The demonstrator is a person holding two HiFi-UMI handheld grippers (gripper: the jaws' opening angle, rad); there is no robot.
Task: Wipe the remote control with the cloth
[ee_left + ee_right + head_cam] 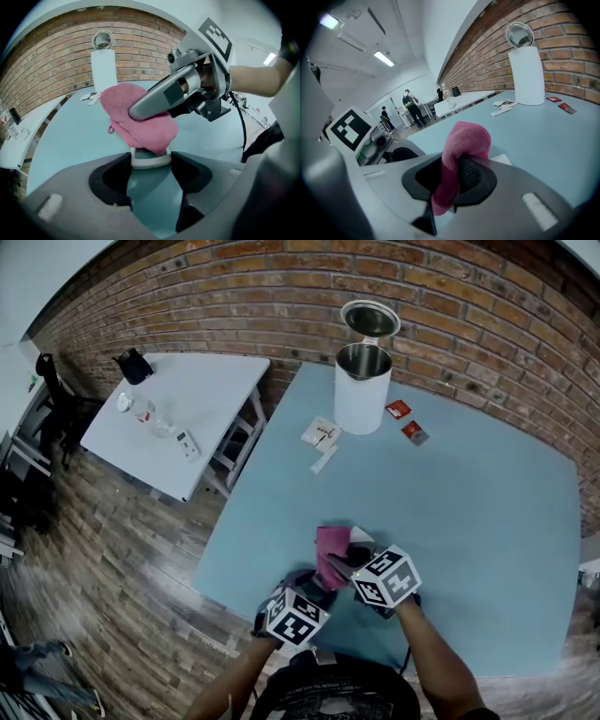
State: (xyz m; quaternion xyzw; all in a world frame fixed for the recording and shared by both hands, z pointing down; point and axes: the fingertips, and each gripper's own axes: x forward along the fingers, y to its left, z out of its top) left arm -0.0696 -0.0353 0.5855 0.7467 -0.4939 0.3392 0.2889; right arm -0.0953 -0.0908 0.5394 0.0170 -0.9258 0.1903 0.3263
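A pale blue-green table (469,521) fills most of the head view, standing against a red brick wall (281,296) on a floor of glossy wood planks (122,549). Near the table's front edge, the left gripper (151,176) has its jaws clamped on the near end of the remote control (150,160), which lies flat on the tabletop. The right gripper (457,176) has its jaws closed on a pink cloth (466,138); the cloth bunches out above its pads and drapes over the remote's far part, hiding most of it. The two grippers sit close together, the right one reaching across in front of the left. At the back of the table stands a white cylindrical bin (363,390) with its round lid (370,318) tipped open against the wall. Beside it lie two small red packets (407,421) and some white paper slips (322,434). To the left, apart from the blue table, is a white folding table (197,399) carrying a few small items. The right gripper view shows a long white room with ceiling strip lights (384,57) and people (411,105) standing far off.
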